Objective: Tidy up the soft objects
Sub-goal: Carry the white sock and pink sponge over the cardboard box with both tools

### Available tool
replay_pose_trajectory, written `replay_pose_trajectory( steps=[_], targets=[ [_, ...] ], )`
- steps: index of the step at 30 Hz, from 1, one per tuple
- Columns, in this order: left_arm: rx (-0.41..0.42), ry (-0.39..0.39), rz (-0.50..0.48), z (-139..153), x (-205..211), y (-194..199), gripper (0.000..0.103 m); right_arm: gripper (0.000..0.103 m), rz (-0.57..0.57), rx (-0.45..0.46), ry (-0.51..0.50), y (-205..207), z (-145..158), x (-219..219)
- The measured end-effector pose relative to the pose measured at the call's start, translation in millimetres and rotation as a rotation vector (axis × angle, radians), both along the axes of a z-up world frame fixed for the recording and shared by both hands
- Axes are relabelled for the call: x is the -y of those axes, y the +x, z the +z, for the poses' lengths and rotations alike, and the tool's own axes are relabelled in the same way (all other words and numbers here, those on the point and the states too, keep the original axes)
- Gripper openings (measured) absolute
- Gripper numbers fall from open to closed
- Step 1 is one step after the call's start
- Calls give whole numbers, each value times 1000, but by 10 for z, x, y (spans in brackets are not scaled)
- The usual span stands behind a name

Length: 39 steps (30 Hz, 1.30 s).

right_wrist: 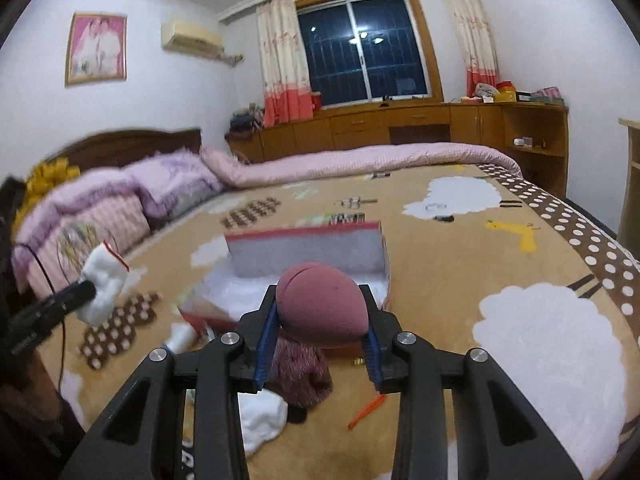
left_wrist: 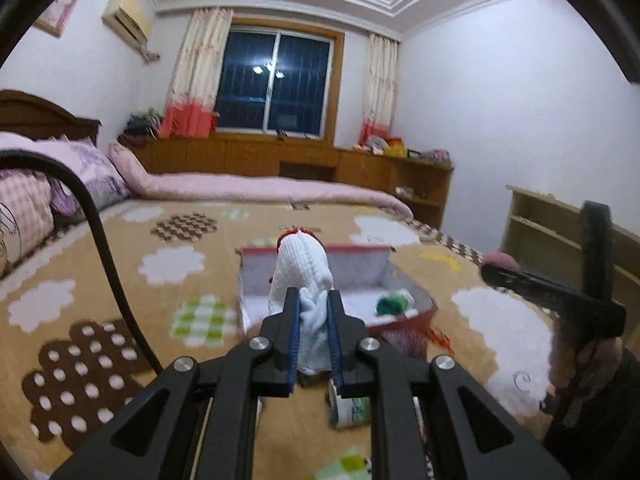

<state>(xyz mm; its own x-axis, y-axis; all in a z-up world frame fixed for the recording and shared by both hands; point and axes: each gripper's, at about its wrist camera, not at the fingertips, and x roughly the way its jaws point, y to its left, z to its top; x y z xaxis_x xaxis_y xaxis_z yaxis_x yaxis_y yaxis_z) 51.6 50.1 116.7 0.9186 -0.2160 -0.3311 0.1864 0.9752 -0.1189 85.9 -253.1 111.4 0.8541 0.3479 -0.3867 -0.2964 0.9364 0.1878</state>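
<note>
My left gripper (left_wrist: pixel 314 296) is shut on a white knitted cloth with red trim (left_wrist: pixel 302 268), which stands up between the blue pads. Seen from the right wrist, that cloth (right_wrist: pixel 104 284) hangs at the left gripper's tip (right_wrist: pixel 86 290). My right gripper (right_wrist: pixel 322 294) is shut on a mauve egg-shaped soft ball (right_wrist: pixel 320 308). Both are held above the bed, in front of an open red-rimmed box (right_wrist: pixel 304 248) with grey inner walls (left_wrist: pixel 360 258). A green soft item (left_wrist: pixel 394 304) lies inside the box.
On the brown patterned blanket (right_wrist: pixel 460 280) below the grippers lie a maroon knitted piece (right_wrist: pixel 300 372), a white cloth (right_wrist: pixel 262 416), an orange stick (right_wrist: pixel 366 412) and a small cup (left_wrist: pixel 350 410). Pillows (right_wrist: pixel 120 208) are at the left, a pink quilt (right_wrist: pixel 360 160) beyond.
</note>
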Motion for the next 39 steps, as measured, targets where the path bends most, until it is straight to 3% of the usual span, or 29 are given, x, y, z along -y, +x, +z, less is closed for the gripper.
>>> replay_pose_trajectory(
  steps=[3, 8, 17, 25, 39],
  targets=[
    [37, -4, 21, 102, -21, 53, 13, 37, -11, 39, -44, -4, 87, -32],
    [4, -2, 31, 130, -36, 303, 13, 38, 30, 55, -79, 24, 108, -128],
    [-63, 2, 76, -46, -101, 501, 13, 39, 24, 3, -91, 177, -37, -103],
    [-25, 42, 58, 129, -68, 727, 13, 40, 10, 35, -128, 354, 56, -116],
    [-85, 87, 17, 2, 11, 1276, 13, 40, 38, 61, -215, 734, 42, -286]
  ],
)
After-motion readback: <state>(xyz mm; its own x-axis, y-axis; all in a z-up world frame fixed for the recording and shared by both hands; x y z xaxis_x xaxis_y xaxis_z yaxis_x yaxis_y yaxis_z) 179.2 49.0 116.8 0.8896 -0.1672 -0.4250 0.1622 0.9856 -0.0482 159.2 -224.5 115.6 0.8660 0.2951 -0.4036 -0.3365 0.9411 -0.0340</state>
